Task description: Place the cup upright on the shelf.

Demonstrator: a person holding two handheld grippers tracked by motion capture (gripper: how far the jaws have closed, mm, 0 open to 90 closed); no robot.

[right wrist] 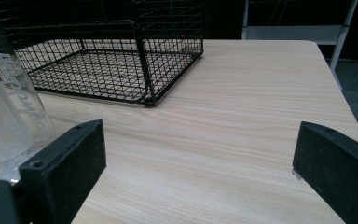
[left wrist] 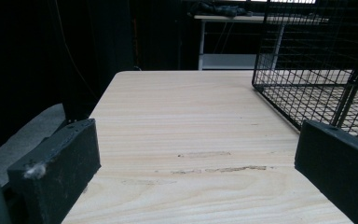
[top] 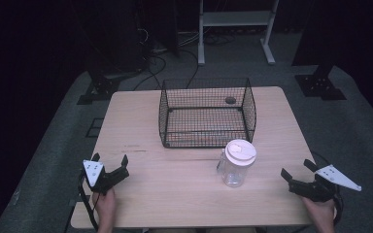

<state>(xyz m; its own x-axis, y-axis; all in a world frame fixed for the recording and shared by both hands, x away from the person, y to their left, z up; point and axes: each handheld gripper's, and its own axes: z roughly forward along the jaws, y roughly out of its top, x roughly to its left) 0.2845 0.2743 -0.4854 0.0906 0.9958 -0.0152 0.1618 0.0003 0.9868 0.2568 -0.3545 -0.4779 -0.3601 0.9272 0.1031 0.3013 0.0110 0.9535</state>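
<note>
Both grippers, left and right, gape wide, empty (touching nothing); clear jar, white-lidded, stands upright near the basket.

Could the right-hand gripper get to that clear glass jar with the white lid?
Probably yes: bare wooden table lies between the open right gripper and the clear glass jar.

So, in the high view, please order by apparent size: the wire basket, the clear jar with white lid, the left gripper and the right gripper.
1. Wire basket, clearly the largest.
2. Right gripper and left gripper: they look alike, so I do not rank them.
3. Clear jar, close to the grippers in size, so its place is unsure.
</note>
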